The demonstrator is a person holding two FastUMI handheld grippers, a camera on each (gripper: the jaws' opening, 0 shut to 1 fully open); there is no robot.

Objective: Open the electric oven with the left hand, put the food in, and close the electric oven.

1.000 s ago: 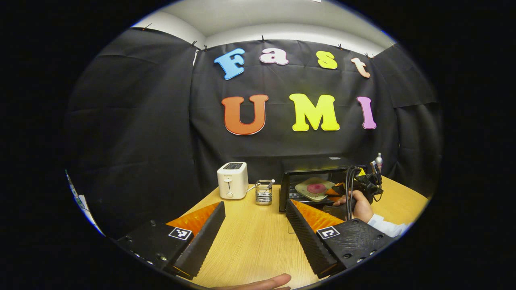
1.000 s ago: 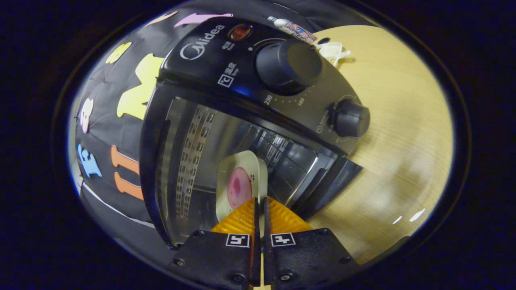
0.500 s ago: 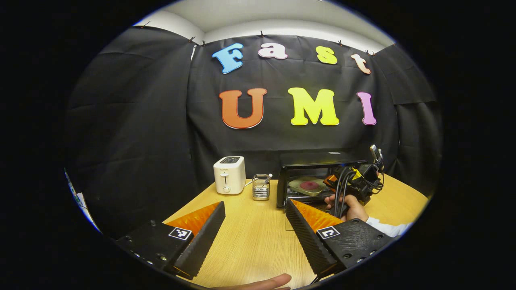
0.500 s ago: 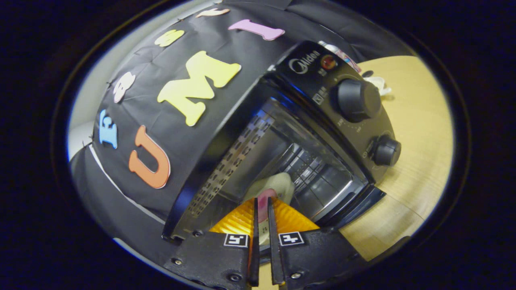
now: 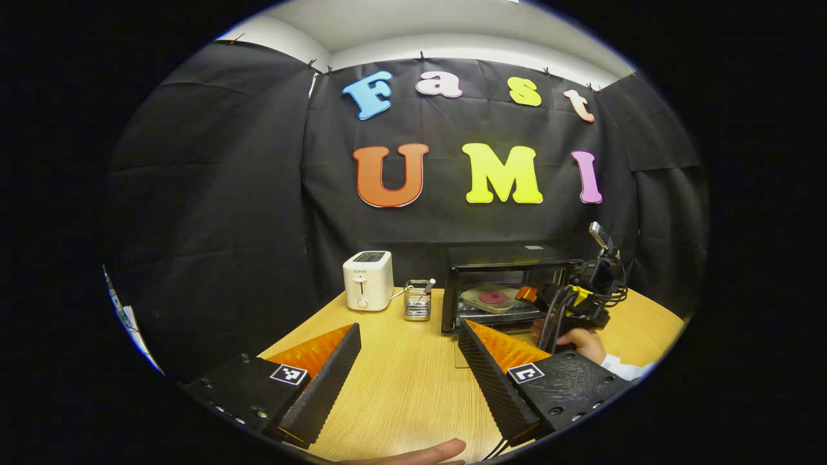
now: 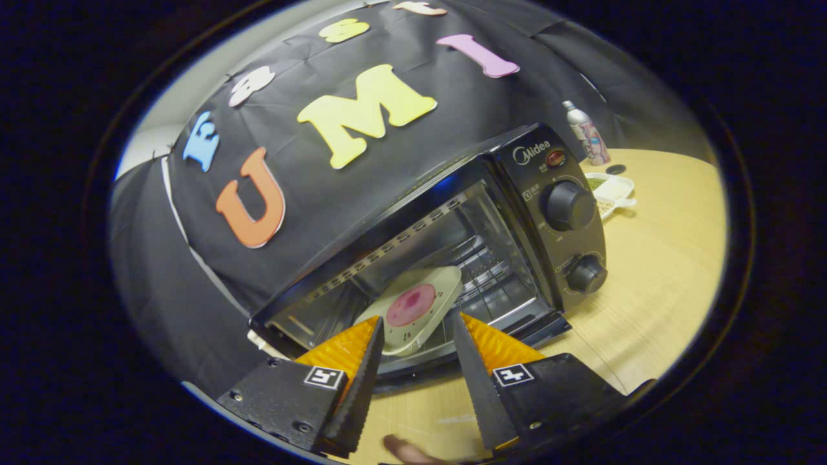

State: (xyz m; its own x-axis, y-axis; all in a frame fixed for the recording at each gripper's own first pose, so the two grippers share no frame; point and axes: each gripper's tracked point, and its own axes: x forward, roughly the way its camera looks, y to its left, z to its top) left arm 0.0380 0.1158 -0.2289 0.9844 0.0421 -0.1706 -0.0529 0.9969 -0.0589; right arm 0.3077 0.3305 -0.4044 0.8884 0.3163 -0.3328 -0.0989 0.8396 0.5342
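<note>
Pale wood of the table point(image 5: 400, 381) spreads under the left gripper point(image 5: 407, 342), which hangs low over it, fingers spread wide and holding nothing, pointing toward the oven point(image 5: 501, 284) at the back. Beside the oven stand a white toaster point(image 5: 368, 280) and a small wire holder point(image 5: 418, 300). Over by the oven mouth a hand point(image 5: 581, 341) grips the right gripper point(image 5: 526, 294), tilted toward the opening.

From the right gripper view, the right gripper point(image 6: 413, 336) now has its fingers parted — half a second ago they were nearly pinched together on the plate's rim. It has pulled back too: the oven point(image 6: 452, 239) sits farther off and more of it shows, both knobs point(image 6: 568, 205) in sight. The plate point(image 6: 413, 310) with its pink food point(image 6: 411, 305) lies on the rack inside, free of the fingers.

The door is down — its glass is hard to make out in either view, and the plate's near edge is hidden behind the fingers. A fingertip point(image 6: 404, 447) is cut off at the bottom edge. A bottle point(image 6: 586, 133) and a white dish point(image 6: 610, 191) sit beyond the oven.
</note>
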